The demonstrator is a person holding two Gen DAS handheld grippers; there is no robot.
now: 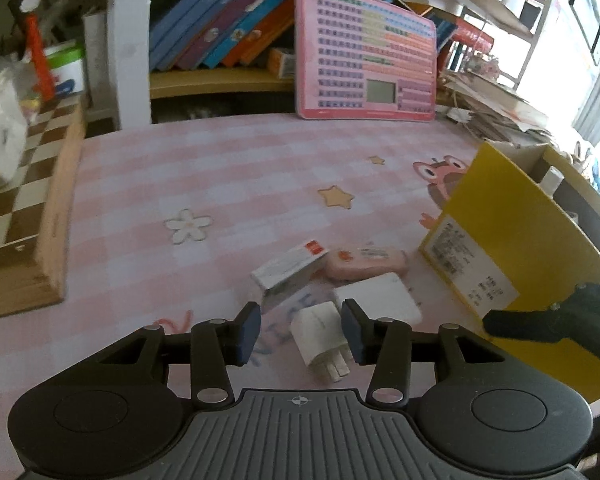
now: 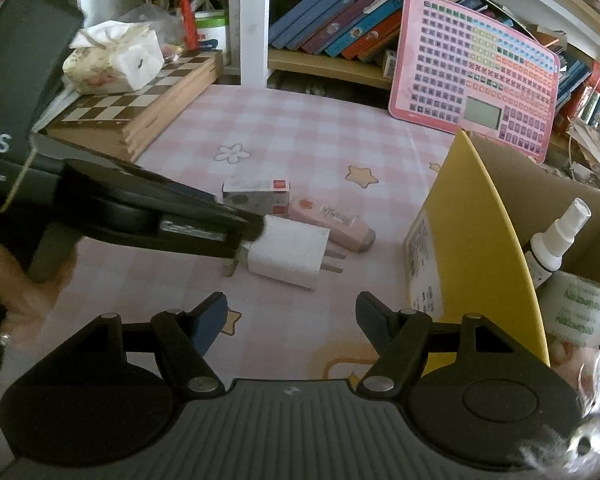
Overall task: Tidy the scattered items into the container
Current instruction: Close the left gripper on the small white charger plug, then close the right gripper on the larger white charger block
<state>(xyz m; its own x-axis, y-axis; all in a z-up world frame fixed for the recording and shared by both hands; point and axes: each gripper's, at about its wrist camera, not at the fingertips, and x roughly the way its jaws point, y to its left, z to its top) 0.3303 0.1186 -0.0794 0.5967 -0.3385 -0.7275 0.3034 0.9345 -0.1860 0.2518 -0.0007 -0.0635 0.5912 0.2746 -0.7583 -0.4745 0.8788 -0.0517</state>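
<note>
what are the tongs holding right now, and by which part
Nothing gripped: left tongs straddle the white charger body, gap showing beside one pad; right tongs empty.

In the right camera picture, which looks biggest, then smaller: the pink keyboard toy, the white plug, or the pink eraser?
1. Pink keyboard toy
2. White plug
3. Pink eraser

The toy is farther from the camera yet looks biggest. The plug is nearer than the eraser, so those two are less sure.

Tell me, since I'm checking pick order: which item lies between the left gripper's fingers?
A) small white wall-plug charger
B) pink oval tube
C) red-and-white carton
A: the small white wall-plug charger lies between the fingers of the left gripper, prongs toward the camera.
</note>
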